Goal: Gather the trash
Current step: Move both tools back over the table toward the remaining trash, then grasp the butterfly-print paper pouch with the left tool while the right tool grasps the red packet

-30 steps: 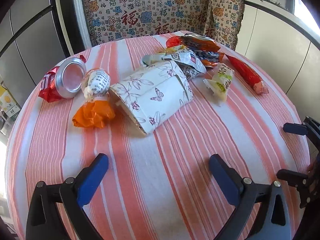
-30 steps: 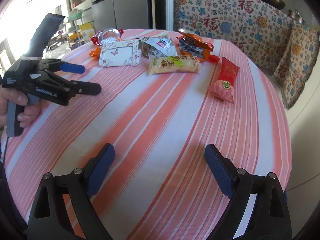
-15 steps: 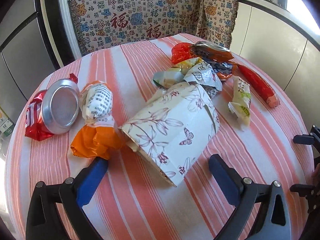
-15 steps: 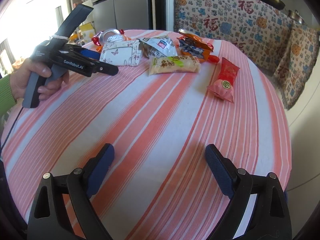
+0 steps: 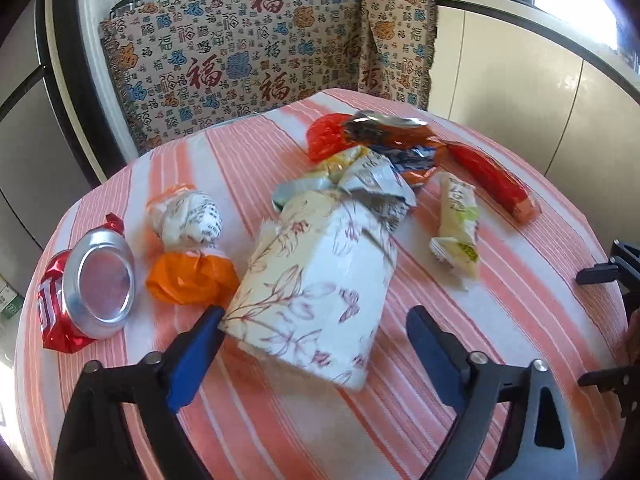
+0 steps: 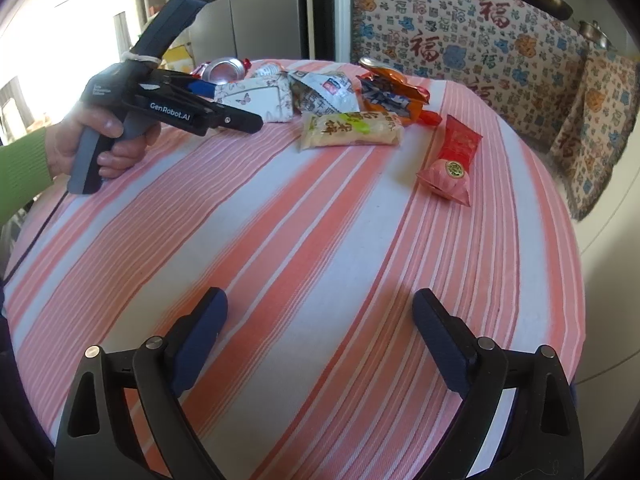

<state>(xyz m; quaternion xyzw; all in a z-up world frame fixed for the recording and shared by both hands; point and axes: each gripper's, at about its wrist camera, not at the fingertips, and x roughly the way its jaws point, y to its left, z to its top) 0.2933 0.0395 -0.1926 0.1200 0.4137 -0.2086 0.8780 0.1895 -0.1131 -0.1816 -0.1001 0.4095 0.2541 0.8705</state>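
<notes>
Cream floral pouch: soft butterfly-print paper packet (image 5: 316,292) lying on the orange-and-white striped tablecloth (image 5: 420,420), sitting between the spread fingers of the left gripper (image 5: 314,332).
Long axis: running from the near end, at the blue fingertips (image 5: 208,324), away toward the crumpled silver wrapper (image 5: 368,184) touching its far end.
Left claw: gaping wide, left pad seeming to touch the packet's near corner, right pad apart from it.
Right claw: right gripper (image 6: 320,312) hanging wide apart over bare cloth, holding nothing.
Neighbours: orange crinkled wrapper (image 5: 188,280) just beside the packet; crushed red can (image 5: 88,296) further left; yellow-green snack bar (image 5: 456,228) lying to the right.
Edges: can lying near the table's left rim.
Open room: broad bare cloth stretching across the near side.
</notes>
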